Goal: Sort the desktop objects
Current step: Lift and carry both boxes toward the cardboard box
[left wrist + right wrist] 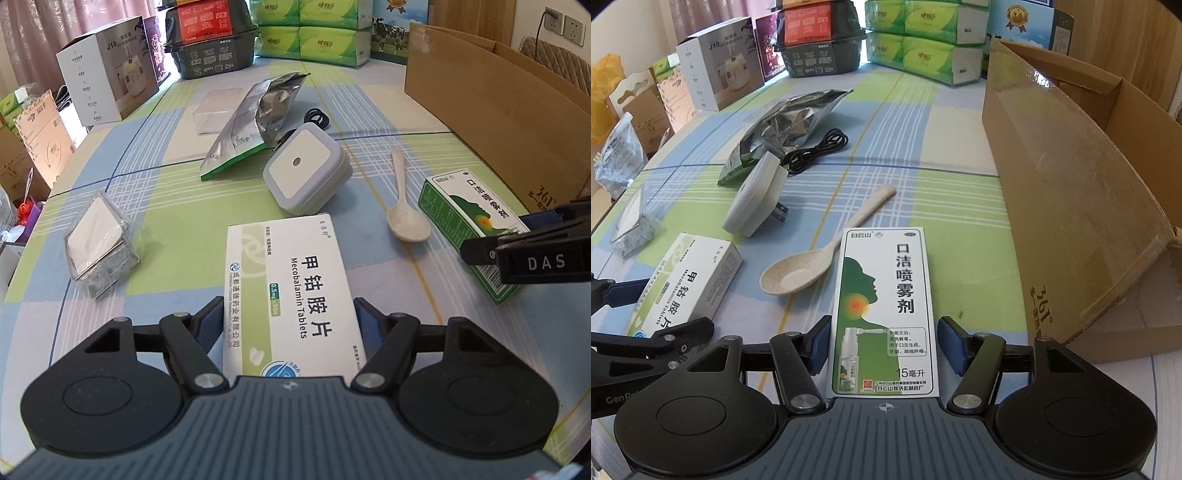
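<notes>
A white Mecobalamin tablets box (291,291) lies lengthwise between the fingers of my left gripper (290,317), whose blue pads press on both long sides. A green-and-white throat spray box (884,310) sits the same way in my right gripper (884,332), pads touching its sides. Each box also shows in the other view: the spray box (469,218) at the right, the tablets box (687,284) at the left. Both far ends rest on or just above the checked tablecloth (960,206).
Ahead lie a beige spoon (812,266), a white plug-in night light (306,173), a silver foil bag (255,122), a black cable (820,147) and a clear-wrapped packet (99,243). An open cardboard box (1071,206) stands at the right. Cartons and tissue packs line the table's far edge.
</notes>
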The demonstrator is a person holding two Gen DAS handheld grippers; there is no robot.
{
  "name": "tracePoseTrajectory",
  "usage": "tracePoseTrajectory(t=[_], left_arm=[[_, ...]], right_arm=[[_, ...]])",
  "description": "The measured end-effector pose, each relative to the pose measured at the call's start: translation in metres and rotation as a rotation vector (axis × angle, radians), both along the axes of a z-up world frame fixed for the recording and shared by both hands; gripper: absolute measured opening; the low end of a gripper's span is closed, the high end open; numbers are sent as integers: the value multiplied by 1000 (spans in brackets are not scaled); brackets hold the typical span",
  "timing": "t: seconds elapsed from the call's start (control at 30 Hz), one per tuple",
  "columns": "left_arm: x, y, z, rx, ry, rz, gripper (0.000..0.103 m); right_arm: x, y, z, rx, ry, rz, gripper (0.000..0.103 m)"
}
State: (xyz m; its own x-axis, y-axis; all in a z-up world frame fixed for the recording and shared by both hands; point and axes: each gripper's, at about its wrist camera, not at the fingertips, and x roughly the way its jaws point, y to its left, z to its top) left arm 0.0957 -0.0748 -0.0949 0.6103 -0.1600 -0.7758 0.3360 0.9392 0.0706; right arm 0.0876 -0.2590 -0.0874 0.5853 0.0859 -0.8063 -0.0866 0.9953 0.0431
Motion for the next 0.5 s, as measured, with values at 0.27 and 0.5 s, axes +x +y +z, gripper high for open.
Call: tracePoseTrajectory(t=[0.27, 0.5], left_arm=[[-4, -6, 5, -1, -11, -29, 68], [-6, -2, 10, -39, -8, -9, 68]], right_arm=[[-5, 0, 6, -5, -36, -6, 53], [-12, 0, 13, 4, -70, -12, 53]])
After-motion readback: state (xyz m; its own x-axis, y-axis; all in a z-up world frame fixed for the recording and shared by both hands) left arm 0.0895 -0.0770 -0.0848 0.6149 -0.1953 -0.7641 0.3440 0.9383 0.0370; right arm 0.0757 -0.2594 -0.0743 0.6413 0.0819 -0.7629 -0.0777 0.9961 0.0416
